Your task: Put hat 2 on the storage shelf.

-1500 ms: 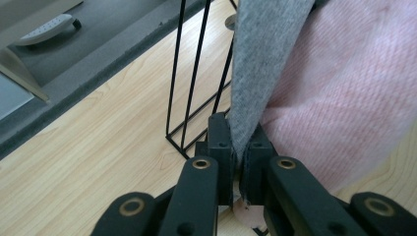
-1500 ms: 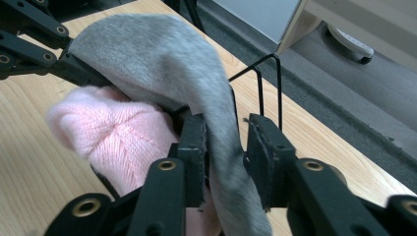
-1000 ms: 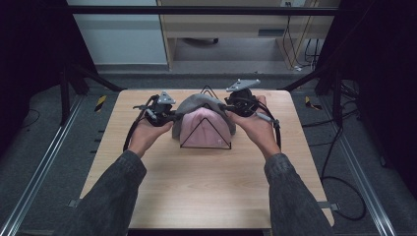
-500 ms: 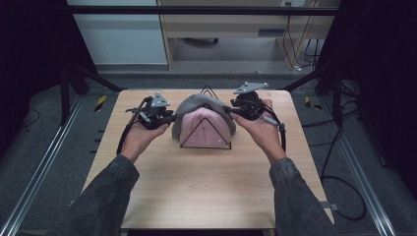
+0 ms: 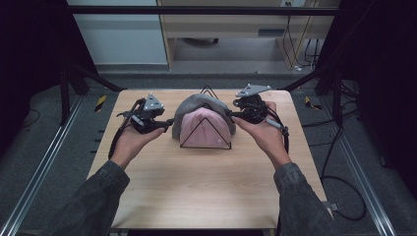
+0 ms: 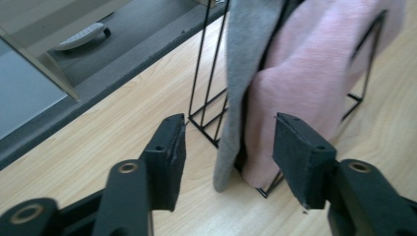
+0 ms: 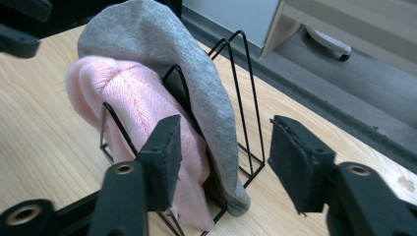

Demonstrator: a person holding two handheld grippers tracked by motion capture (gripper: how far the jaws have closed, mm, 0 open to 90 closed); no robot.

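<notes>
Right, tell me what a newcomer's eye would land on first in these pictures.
First, the pink knitted cloth and the grey cloth draped over a black wire rack toward the far middle of the wooden table. Next, the left gripper and right gripper flanking the rack on either side; their jaws have just been opening and grip nothing, the cloths hanging free in both gripper views.

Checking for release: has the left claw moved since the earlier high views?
Yes. The left claw, its jaws just opening with nothing pressed between them, has drawn leftward off the grey cloth on the wire rack.
</notes>
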